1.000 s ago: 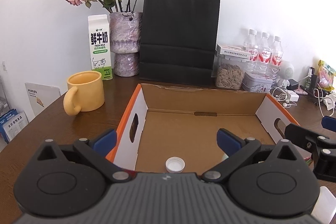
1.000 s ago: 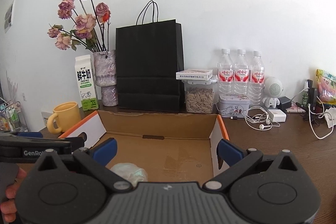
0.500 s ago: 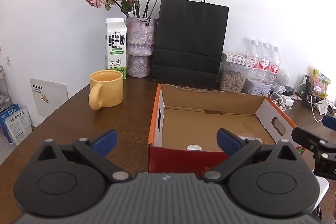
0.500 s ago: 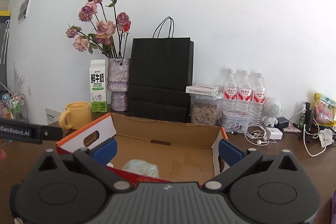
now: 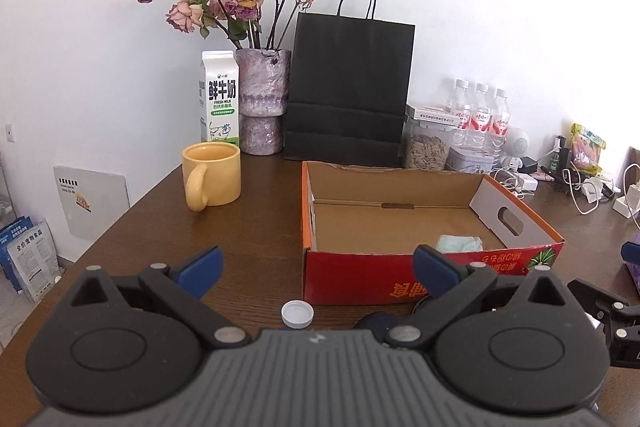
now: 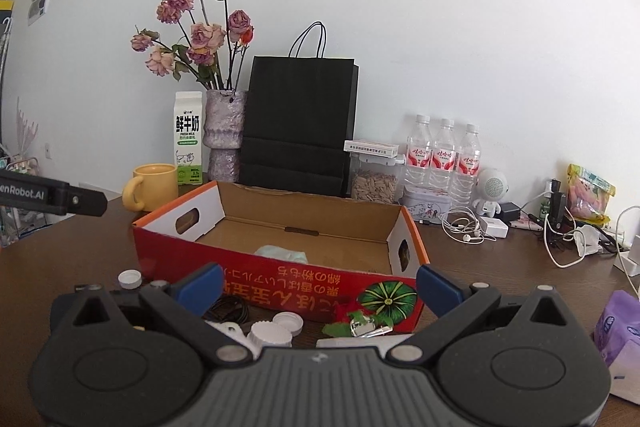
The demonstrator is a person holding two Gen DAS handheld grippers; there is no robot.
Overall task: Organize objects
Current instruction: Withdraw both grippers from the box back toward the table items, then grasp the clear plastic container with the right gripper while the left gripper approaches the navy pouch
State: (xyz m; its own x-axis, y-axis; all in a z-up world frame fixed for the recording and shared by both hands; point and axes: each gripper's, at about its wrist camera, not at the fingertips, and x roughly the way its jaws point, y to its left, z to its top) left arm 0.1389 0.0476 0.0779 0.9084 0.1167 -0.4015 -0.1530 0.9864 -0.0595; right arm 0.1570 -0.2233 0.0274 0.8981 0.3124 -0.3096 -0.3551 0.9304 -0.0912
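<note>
An open cardboard box [image 5: 432,269] with a red front wall and orange rim sits mid-table; a pale green crumpled wad [image 5: 458,243] lies inside it. My left gripper [image 5: 316,267] is open and empty, pulled back before the box's left front corner. A white bottle cap [image 5: 297,314] lies on the table between its fingers. My right gripper [image 6: 318,283] is open too, facing the box [image 6: 280,277] front. Below it lie white caps [image 6: 287,321], a third cap [image 6: 130,279], a coiled black cable [image 6: 228,307] and a red-green wrapper with a metal clip [image 6: 360,323].
A yellow mug [image 5: 212,173], milk carton [image 5: 219,97], vase of dried roses [image 5: 262,103] and black paper bag [image 5: 348,87] stand behind the box. Water bottles [image 6: 442,151], a seed jar [image 6: 374,183], cables and chargers [image 6: 472,227] crowd the right. A purple tissue pack [image 6: 618,323] lies near right.
Both grippers have drawn back from over the box toward the table's near side. The box's red front wall and the small items before it have come into view.
</note>
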